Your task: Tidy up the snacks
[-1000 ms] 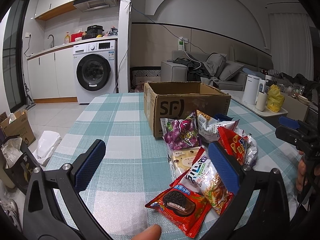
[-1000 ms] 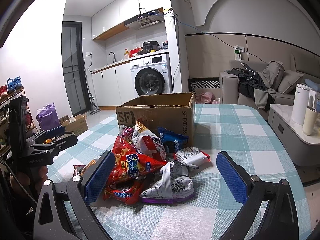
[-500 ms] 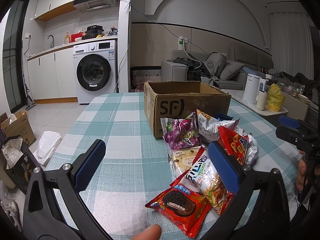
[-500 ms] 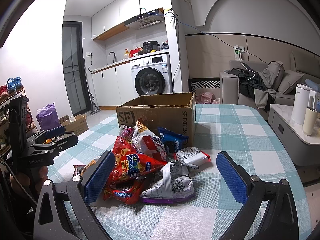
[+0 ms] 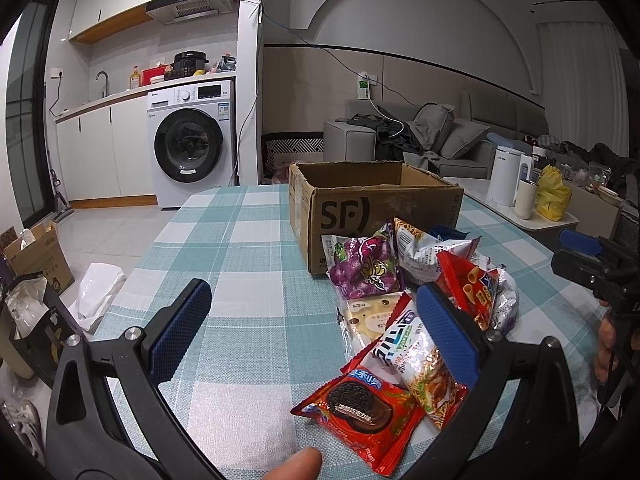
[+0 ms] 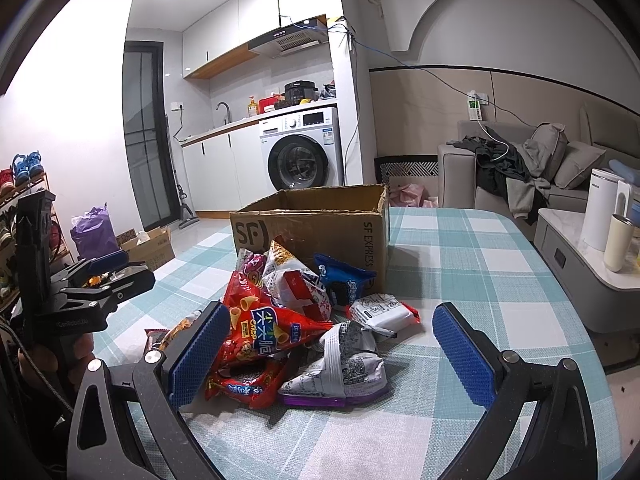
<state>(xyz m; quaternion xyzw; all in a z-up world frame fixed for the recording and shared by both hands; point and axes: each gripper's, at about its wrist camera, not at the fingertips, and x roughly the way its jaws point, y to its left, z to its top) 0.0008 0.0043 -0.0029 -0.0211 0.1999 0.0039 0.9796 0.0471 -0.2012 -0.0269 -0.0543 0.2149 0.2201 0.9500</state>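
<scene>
Tablecloth (image 6: 460, 248): snack pile (image 6: 288, 320) before parted jaws

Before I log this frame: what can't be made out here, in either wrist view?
- Cardboard box floor: both views, hidden by its own walls.
- Snacks low in the pile: right wrist view, covered by upper packets.
- Oreo packet near corner: left wrist view, behind the left claw frame.

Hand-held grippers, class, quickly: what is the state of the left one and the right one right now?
Left hand-held gripper: open, holding nothing.
Right hand-held gripper: open, holding nothing, above the snack pile.
</scene>
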